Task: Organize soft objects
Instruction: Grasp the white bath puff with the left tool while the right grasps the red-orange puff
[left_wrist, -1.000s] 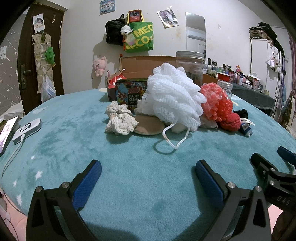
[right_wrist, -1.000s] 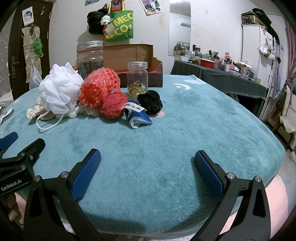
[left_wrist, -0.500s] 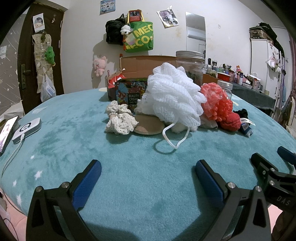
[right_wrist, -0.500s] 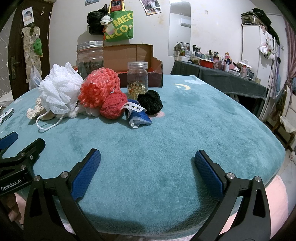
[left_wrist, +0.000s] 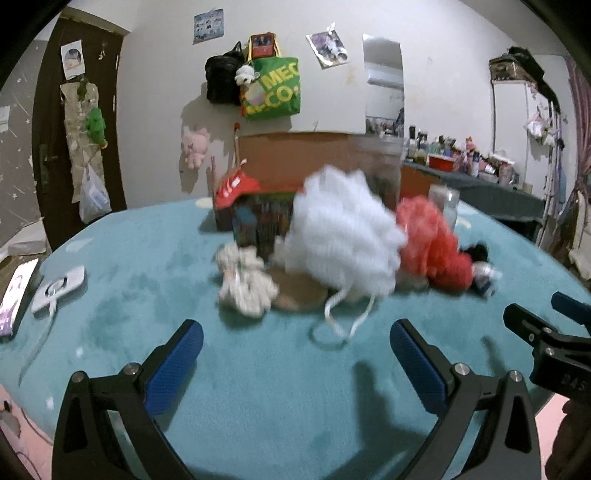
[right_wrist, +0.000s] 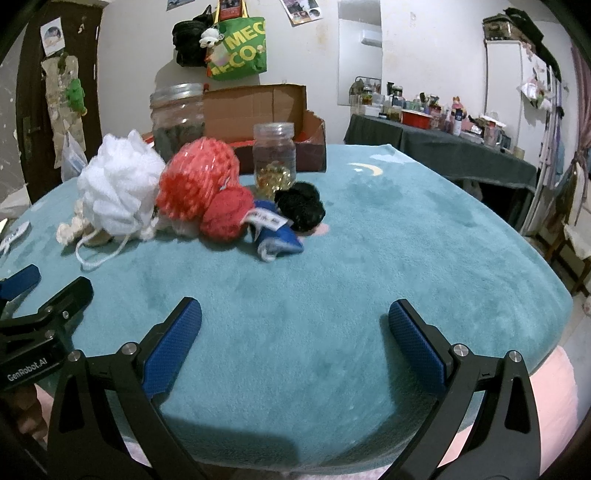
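Dim indoor light, soft shadows. Left wrist view motion-blurred, white loofah (left_wrist: 345, 236) smeared. Right wrist view mostly sharp. Both fisheye: curved walls, black vignette corners. No strong glare.

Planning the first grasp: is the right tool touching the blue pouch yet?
Apart. The right wrist view shows bare teal blanket between the open right tool and the blue pouch.

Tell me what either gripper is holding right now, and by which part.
Nothing is held. The left gripper and right gripper both stand open over the teal plush blanket, short of the white mesh bath pouf.
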